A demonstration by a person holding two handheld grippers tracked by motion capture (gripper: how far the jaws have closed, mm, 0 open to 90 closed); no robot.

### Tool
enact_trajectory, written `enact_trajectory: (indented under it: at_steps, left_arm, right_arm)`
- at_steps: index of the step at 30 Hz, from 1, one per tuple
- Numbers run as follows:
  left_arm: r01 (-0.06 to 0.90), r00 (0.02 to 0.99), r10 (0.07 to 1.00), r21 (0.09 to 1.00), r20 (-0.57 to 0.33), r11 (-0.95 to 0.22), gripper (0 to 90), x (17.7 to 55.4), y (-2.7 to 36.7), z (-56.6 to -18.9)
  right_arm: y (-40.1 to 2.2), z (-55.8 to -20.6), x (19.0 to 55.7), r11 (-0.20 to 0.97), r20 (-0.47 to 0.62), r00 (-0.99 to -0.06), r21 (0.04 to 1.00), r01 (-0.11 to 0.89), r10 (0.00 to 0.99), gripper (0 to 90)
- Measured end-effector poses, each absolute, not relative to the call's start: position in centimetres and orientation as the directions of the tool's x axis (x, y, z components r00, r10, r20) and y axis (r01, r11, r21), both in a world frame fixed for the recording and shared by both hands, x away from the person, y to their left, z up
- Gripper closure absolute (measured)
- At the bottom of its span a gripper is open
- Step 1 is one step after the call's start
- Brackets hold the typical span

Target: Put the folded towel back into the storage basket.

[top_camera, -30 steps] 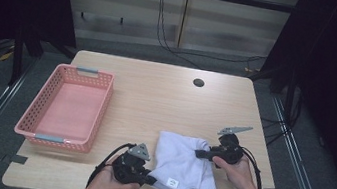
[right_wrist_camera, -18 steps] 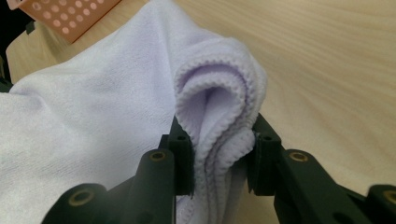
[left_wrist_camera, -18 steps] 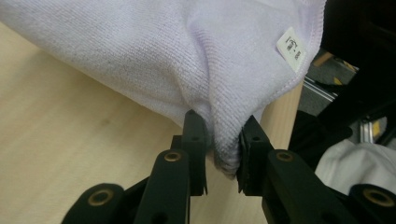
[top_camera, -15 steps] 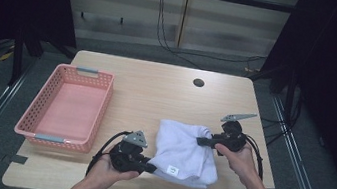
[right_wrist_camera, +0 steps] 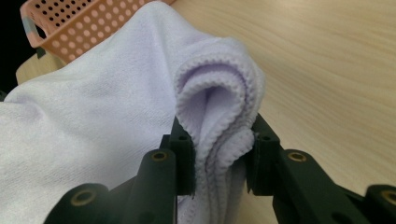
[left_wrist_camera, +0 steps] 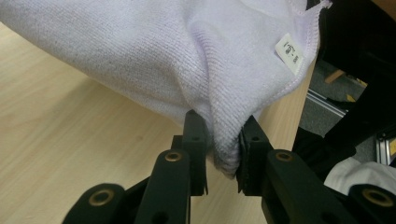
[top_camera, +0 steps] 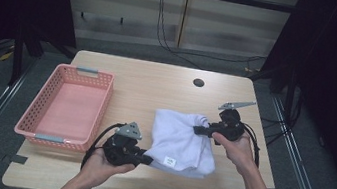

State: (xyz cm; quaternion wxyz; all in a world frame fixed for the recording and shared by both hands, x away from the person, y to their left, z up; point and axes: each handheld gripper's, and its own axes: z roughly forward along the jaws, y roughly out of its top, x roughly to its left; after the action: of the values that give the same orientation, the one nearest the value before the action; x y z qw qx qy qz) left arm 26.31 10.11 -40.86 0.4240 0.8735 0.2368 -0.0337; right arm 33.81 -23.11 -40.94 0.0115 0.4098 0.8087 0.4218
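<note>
A folded white towel (top_camera: pixel 181 139) with a small label hangs just over the wooden table (top_camera: pixel 157 85), held from both sides. My left gripper (top_camera: pixel 146 160) is shut on its near left corner; in the left gripper view the cloth (left_wrist_camera: pixel 187 65) bunches between the jaws of that gripper (left_wrist_camera: pixel 223 156). My right gripper (top_camera: pixel 197 129) is shut on the towel's right edge; in the right gripper view a thick rolled fold (right_wrist_camera: pixel 217 107) sits pinched in its jaws (right_wrist_camera: pixel 218 158).
A pink plastic basket (top_camera: pixel 68 105) stands at the left of the table, and its rim (right_wrist_camera: pixel 70 25) lies beyond the towel in the right gripper view. A dark round hole (top_camera: pixel 198 83) marks the far tabletop. Bare wood lies beyond the towel.
Both grippers have risen and moved away from the table's near edge, lifting the towel with them. The towel hangs more bunched between them than before.
</note>
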Motion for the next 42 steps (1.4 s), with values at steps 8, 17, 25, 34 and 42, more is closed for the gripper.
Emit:
enact_trajectory:
  at_steps: [8,17,25,34,42]
  left_arm:
    - [0.437,0.884,0.400,0.729,-0.240,-0.527,76.9,26.6,11.5,-39.3]
    - [0.446,0.870,0.439,0.736,-0.225,-0.508,76.9,27.2,12.9,-37.7]
    - [0.458,0.856,0.462,0.753,-0.231,-0.473,77.0,27.3,14.6,-37.0]
    - [0.478,0.833,0.509,0.743,-0.214,-0.469,77.0,28.2,16.5,-36.0]
    - [0.482,0.823,0.533,0.738,-0.197,-0.473,77.2,28.6,18.7,-35.1]
  right_arm:
    - [-21.7,-39.8,34.8,0.328,0.320,-0.685,0.696,0.639,0.655,69.1]
    - [-20.1,-38.4,36.3,0.323,0.325,-0.699,0.710,0.625,0.637,69.4]
    - [-18.6,-37.1,37.1,0.332,0.316,-0.709,0.716,0.614,0.630,69.5]
    - [-16.2,-35.9,39.1,0.346,0.316,-0.723,0.715,0.607,0.615,69.5]
    - [-13.6,-34.9,40.4,0.368,0.312,-0.742,0.715,0.595,0.593,69.6]
